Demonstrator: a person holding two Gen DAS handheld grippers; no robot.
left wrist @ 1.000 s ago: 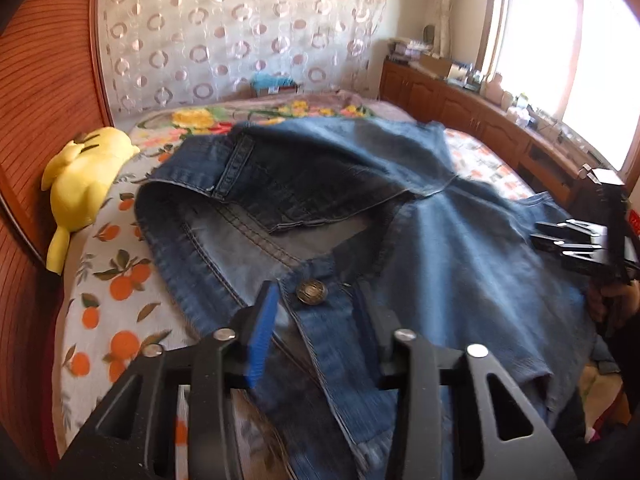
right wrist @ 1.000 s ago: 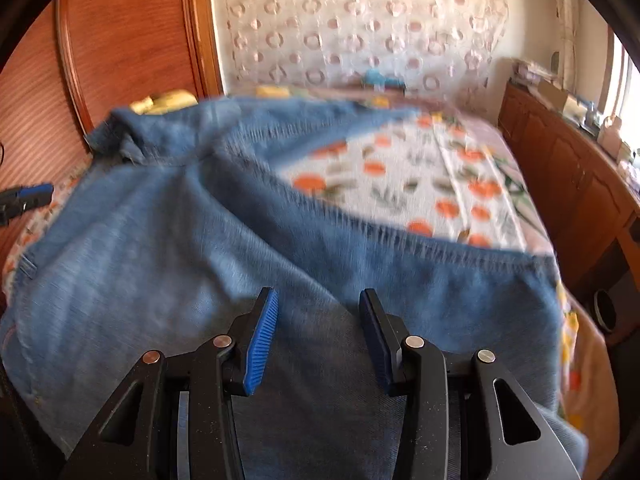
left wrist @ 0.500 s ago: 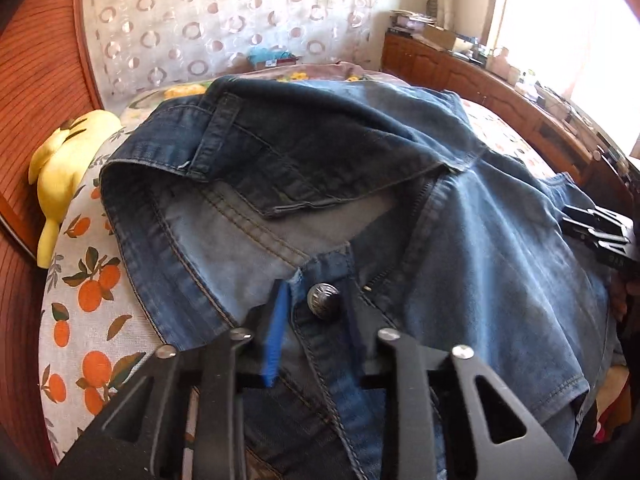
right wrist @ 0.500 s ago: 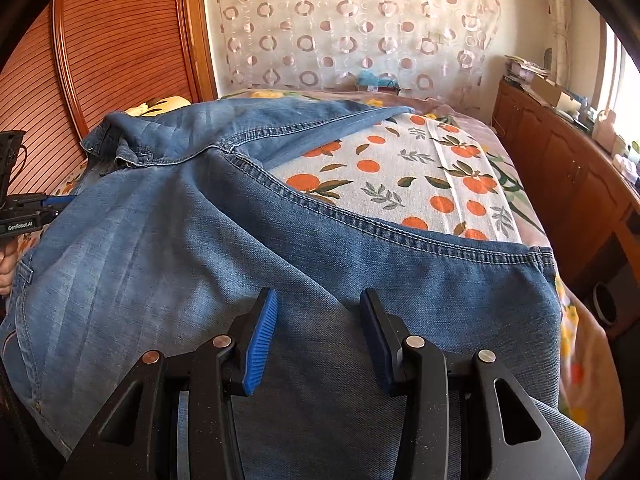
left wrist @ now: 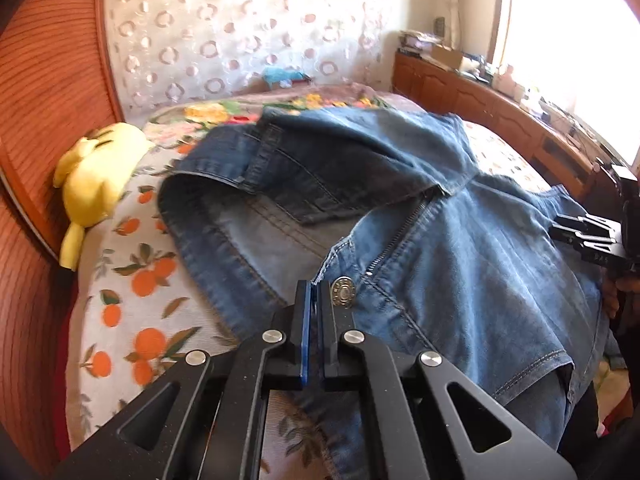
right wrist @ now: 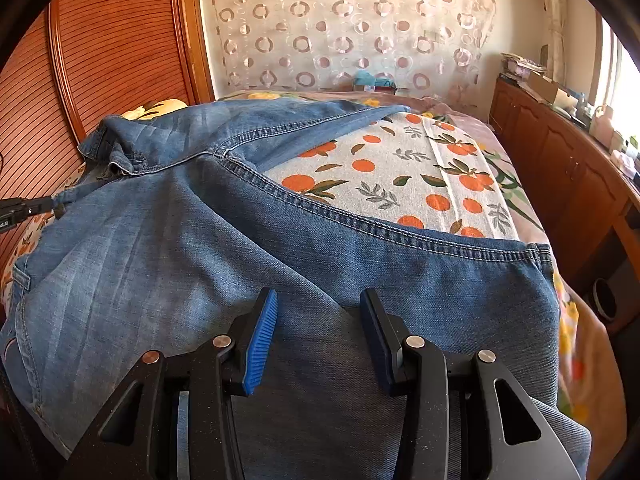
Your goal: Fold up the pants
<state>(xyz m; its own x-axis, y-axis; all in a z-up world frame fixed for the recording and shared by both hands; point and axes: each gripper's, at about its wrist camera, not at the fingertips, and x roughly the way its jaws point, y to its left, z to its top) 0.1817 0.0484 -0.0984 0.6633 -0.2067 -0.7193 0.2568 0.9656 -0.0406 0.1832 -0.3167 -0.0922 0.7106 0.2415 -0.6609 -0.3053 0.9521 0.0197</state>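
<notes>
Left tongs [left wrist: 314, 300] pinch jeans [left wrist: 460, 264] waistband; button [left wrist: 343, 293] lettering unreadable

Your blue denim pants [left wrist: 460, 248] lie rumpled across the bed's near edge, fly unzipped, waistband open, one leg stretching away.

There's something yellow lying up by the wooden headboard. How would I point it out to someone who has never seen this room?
Start at the bed with the orange-print sheet and look to the curved wooden headboard. Against it lies a soft yellow plush toy, just beyond the waistband of the blue jeans. It is the only plain yellow, stuffed thing there; everything near it is denim or printed cloth.
</notes>
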